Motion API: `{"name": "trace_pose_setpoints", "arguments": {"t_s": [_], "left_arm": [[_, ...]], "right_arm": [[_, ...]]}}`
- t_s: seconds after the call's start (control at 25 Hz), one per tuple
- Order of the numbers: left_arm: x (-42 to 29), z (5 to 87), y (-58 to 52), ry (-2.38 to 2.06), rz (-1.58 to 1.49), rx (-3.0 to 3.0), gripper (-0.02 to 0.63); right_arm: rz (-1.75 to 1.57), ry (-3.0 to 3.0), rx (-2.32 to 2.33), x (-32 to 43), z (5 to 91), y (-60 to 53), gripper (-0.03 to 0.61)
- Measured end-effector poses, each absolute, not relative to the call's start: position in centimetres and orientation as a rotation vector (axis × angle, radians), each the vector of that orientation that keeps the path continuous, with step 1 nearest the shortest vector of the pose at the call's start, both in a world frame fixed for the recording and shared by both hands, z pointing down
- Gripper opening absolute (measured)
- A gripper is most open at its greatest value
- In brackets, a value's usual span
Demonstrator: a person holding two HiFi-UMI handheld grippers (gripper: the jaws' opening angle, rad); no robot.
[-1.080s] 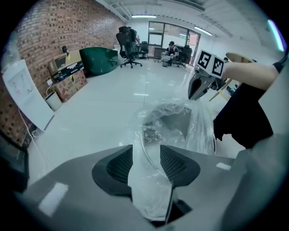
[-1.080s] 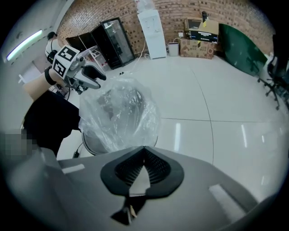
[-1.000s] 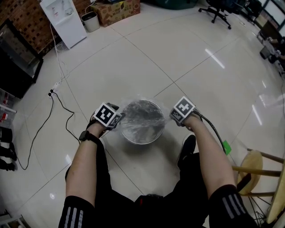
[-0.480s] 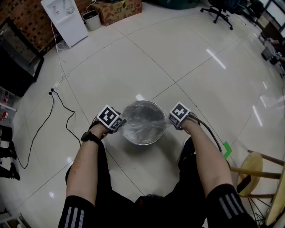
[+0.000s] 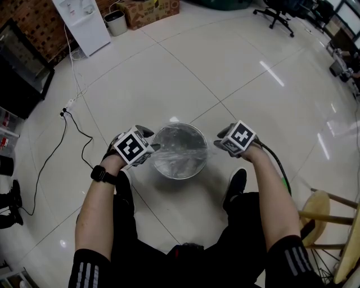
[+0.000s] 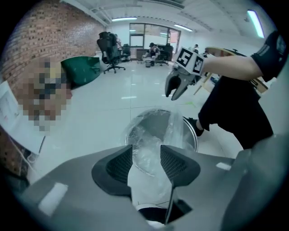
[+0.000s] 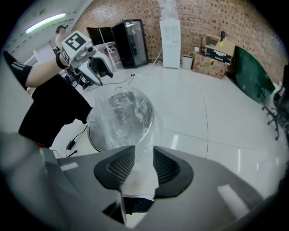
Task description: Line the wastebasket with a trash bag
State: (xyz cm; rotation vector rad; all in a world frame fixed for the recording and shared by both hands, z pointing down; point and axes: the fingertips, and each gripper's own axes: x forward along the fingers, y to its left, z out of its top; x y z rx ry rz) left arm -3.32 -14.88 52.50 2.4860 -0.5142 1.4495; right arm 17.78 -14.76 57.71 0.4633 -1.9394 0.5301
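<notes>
A round metal wastebasket (image 5: 200,142) stands on the white tile floor between my two grippers, with a clear trash bag (image 5: 177,160) crumpled inside it and over its rim. My left gripper (image 5: 147,147) hangs at the rim's left side. In the left gripper view its pads stand apart (image 6: 146,155), with bag film (image 6: 151,149) lying loose in the gap. My right gripper (image 5: 224,139) is just off the rim's right side. Its jaws (image 7: 144,158) have just been opening, and bag film (image 7: 117,119) still runs between the pads up from the basket (image 7: 149,113).
The person's shoe (image 5: 235,188) rests close to the basket's near right. A black cable (image 5: 73,129) trails over the floor at left. At the far side stand a white appliance (image 5: 81,22), a small bin (image 5: 117,23) and a cardboard box (image 5: 149,11). A wooden stool (image 5: 323,216) is at right.
Both grippers have risen and spread slightly outward from the basket's rim, each rolling a little. The basket has stayed where it was.
</notes>
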Motion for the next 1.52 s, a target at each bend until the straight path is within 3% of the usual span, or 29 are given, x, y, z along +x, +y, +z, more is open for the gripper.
{"name": "trace_pose_setpoints", "arguments": {"t_s": [0.2,0.4,0.48,0.52,0.64,0.72,1.04,1.52], "left_arm": [[-2.3,54.3,-9.4,-0.167,1.608,2.545,0.19],[-3.7,56.5,-8.8,-0.146,1.782,2.504,0.189],[-3.9,57.0,-8.9,-0.155,1.797,2.488,0.148],[-3.9,57.2,-8.9,-0.158,1.795,2.481,0.119],[-4.1,57.1,-8.8,-0.157,1.78,2.475,0.033],[-4.0,56.8,-8.4,-0.13,1.759,2.479,-0.006],[-3.1,55.7,-3.3,0.162,1.648,2.445,-0.006],[-4.6,62.0,1.9,0.36,1.689,2.195,-0.005]], "right_arm": [[0.38,-2.078,0.247,13.9,55.7,-11.9,0.155],[0.24,-2.013,0.136,12.6,58.2,-9.5,0.193],[0.185,-1.982,0.125,12.5,59.3,-9.4,0.189],[0.17,-1.97,0.118,12.6,59.7,-9.3,0.174],[0.193,-1.95,0.107,12.8,59.8,-8.9,0.045],[0.217,-1.973,0.084,12.5,59.0,-8.7,0.008],[0.367,-1.969,-0.193,12.9,57.4,-3.8,0.008],[0.533,-1.835,-0.279,14.0,62.6,-0.4,0.008]]}}
